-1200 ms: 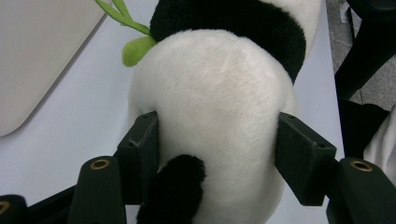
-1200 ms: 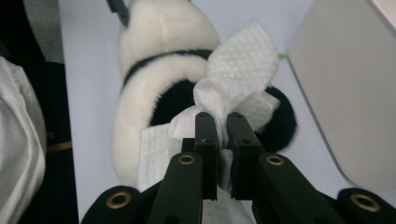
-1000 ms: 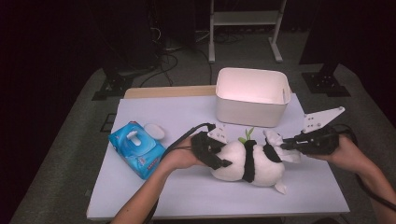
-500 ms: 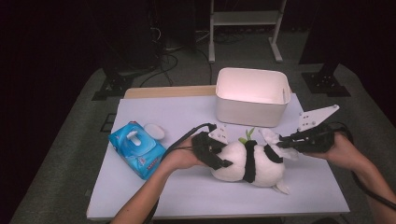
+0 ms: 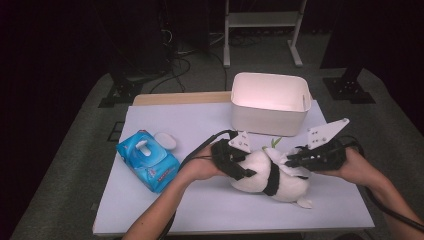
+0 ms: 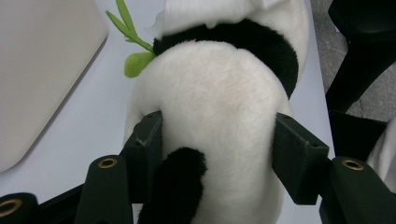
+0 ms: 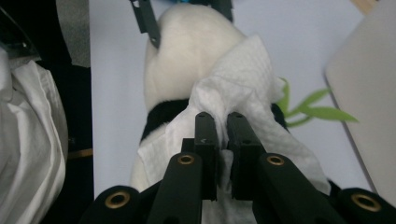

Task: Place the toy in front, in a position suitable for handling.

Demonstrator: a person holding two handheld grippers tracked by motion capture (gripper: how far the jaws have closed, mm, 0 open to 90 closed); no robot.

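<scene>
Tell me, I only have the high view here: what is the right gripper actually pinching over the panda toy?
Observer: The right gripper is shut on a white wipe draped over the panda toy.
Operator: And the left one, is it really gripping the toy?
Observer: Yes. In the left gripper view the left gripper has one jaw pressed into each side of the white plush body.
Operator: That green bit by the bin?
Observer: Fabric bamboo leaves on the toy, next to the white bin.
</scene>
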